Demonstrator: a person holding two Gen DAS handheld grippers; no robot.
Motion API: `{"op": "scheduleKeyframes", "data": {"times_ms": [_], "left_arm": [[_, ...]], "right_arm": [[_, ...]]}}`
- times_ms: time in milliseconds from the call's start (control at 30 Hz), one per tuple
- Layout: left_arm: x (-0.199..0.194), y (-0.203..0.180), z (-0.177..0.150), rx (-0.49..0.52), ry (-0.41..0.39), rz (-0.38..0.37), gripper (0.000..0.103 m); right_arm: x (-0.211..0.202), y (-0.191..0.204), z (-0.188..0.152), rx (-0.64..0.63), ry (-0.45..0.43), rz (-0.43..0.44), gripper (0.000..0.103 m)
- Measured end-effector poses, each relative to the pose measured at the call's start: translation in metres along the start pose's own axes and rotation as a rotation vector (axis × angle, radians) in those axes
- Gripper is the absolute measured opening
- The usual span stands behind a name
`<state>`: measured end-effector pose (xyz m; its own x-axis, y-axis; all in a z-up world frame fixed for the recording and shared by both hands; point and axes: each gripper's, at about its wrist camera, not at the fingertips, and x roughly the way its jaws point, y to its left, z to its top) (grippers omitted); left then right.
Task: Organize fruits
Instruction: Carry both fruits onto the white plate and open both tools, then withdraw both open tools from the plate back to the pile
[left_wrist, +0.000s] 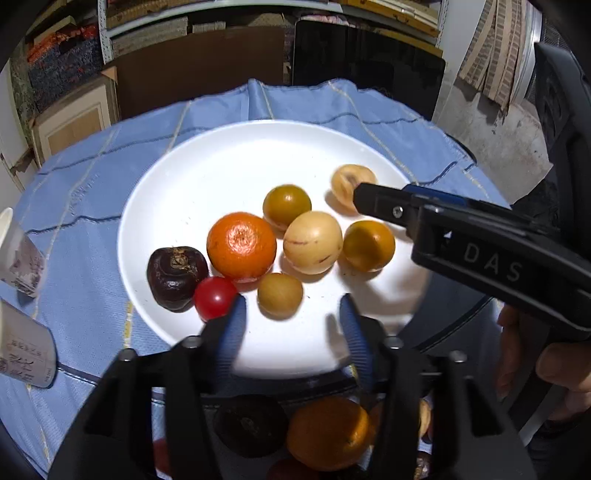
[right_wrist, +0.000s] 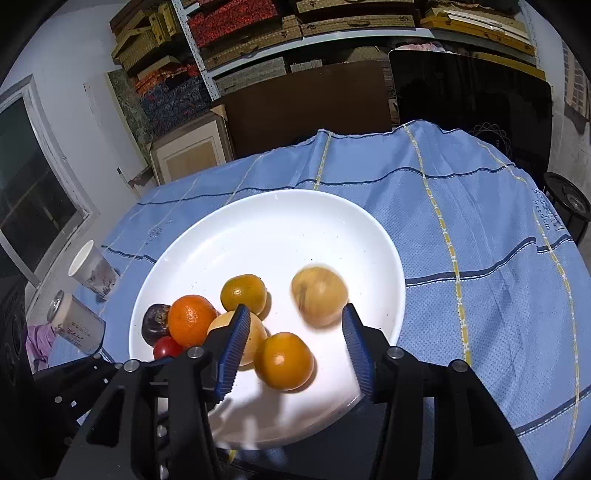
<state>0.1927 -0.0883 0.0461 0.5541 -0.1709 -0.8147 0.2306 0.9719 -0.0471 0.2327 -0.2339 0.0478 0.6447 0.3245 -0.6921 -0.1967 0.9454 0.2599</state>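
Note:
A white plate holds several fruits: an orange, a dark purple fruit, a red tomato, a pale melon-like fruit, greenish-yellow citrus and a tan fruit. My left gripper is open and empty over the plate's near rim. My right gripper is open and empty just above the plate; the blurred tan fruit lies just beyond its tips and a yellow-orange citrus between its fingers. The right gripper also shows in the left wrist view.
A blue checked cloth covers the round table. A paper cup and a can stand left of the plate. Shelves, boxes and a dark panel stand behind the table. A hand holds the right gripper.

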Motion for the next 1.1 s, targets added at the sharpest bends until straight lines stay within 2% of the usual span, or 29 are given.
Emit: {"op": "scheduleKeyframes", "data": {"times_ms": [67, 200, 300, 367, 567, 833, 1100], "left_arm": [[-0.007, -0.001, -0.001, 0.001, -0.012, 0.009, 0.058], [-0.025, 0.001, -0.008, -0.012, -0.034, -0.003, 0.059], [-0.041, -0.001, -0.017, -0.006, -0.056, 0.024, 0.06], [-0.051, -0.003, -0.023, 0.003, -0.072, 0.039, 0.069], [-0.086, -0.004, -0.055, 0.021, -0.108, 0.091, 0.079], [-0.114, 0.024, -0.109, -0.09, -0.094, 0.089, 0.08], [-0.122, 0.04, -0.155, -0.142, -0.063, 0.099, 0.081]], "right_arm": [[-0.006, -0.001, -0.002, 0.004, -0.003, 0.006, 0.053], [-0.022, -0.005, -0.012, 0.013, -0.003, 0.02, 0.057], [-0.035, -0.008, -0.025, 0.026, 0.001, 0.032, 0.058], [-0.047, -0.007, -0.035, 0.024, -0.003, 0.035, 0.058], [-0.087, -0.005, -0.069, 0.017, -0.024, 0.03, 0.065], [-0.119, 0.007, -0.123, 0.014, -0.006, 0.046, 0.069], [-0.128, 0.02, -0.166, 0.012, 0.049, 0.073, 0.069]]}}
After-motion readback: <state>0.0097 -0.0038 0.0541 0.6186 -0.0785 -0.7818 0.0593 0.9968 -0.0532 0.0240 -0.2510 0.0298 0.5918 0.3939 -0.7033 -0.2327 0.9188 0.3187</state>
